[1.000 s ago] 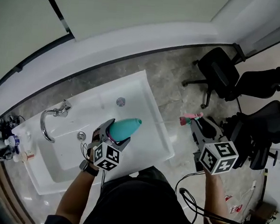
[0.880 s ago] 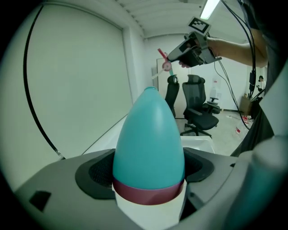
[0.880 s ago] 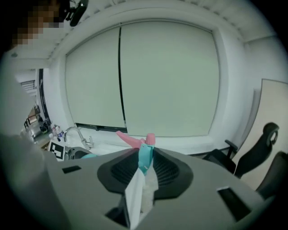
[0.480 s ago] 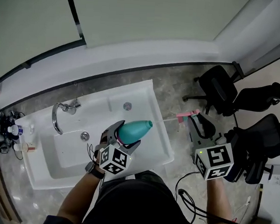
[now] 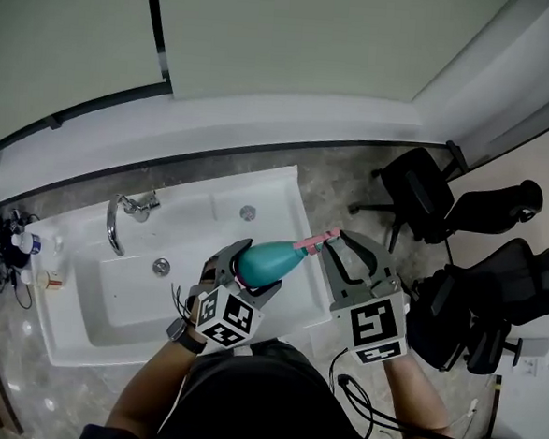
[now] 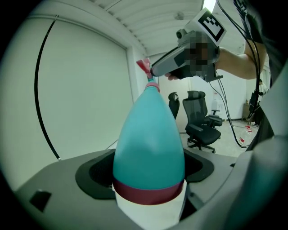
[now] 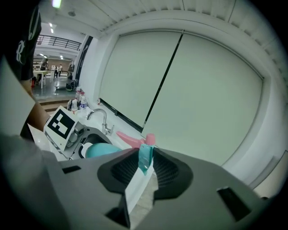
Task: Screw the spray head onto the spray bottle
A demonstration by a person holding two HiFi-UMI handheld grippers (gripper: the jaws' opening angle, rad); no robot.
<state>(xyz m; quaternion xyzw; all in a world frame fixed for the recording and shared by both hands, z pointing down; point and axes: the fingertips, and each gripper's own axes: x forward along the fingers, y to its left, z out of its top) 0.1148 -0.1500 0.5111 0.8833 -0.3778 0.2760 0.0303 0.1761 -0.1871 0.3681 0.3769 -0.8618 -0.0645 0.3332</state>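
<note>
Spray bottle [image 5: 270,260], teal, sits clamped in our left gripper [image 5: 252,270] at the centre of the head view, above the white sink's [image 5: 106,343] right edge. Our right gripper [image 5: 337,239] pinches the pink spray head [image 5: 316,242], which meets the bottle's neck just right of centre.

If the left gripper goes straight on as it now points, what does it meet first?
Probably the pink spray head in the right gripper: the teal bottle carried ahead has its neck at it, perhaps touching.
</note>
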